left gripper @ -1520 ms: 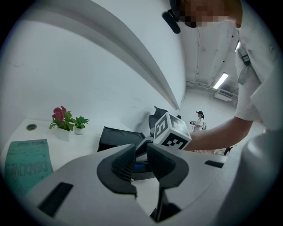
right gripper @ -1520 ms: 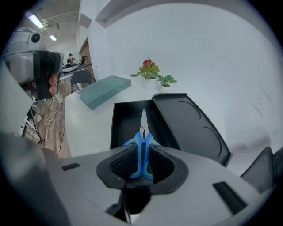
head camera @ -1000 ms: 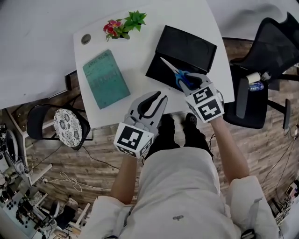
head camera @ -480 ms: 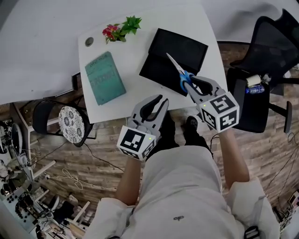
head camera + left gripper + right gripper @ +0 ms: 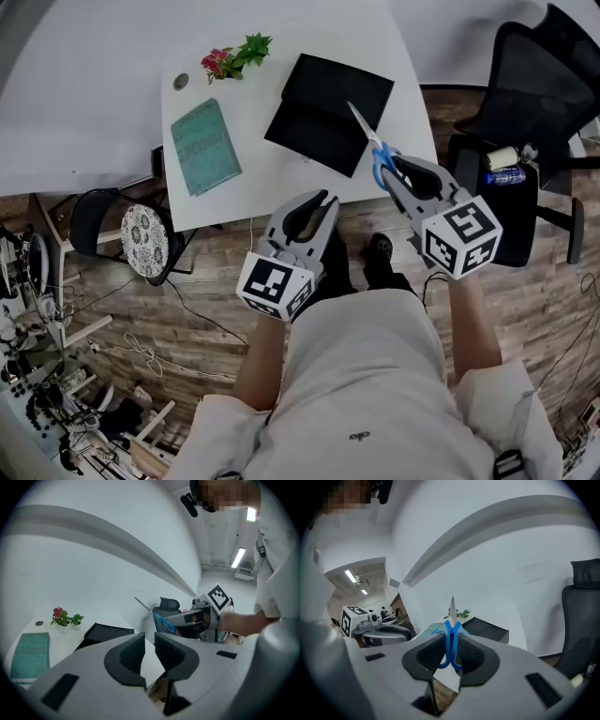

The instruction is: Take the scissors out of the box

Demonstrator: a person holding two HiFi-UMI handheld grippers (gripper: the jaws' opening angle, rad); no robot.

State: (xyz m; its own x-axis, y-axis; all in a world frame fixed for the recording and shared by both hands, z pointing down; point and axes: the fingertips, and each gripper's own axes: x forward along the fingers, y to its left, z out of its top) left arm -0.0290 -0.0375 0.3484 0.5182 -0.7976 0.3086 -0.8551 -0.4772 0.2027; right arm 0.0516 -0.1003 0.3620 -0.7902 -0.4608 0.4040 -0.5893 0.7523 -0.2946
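Scissors (image 5: 373, 150) are pinched by their blue handles in the right gripper (image 5: 396, 171), with the blades sticking straight out past its fingertips, looks clear of the box (image 5: 323, 103). Left gripper (image 5: 319, 202) is empty, jaws slightly apart, off to the side.
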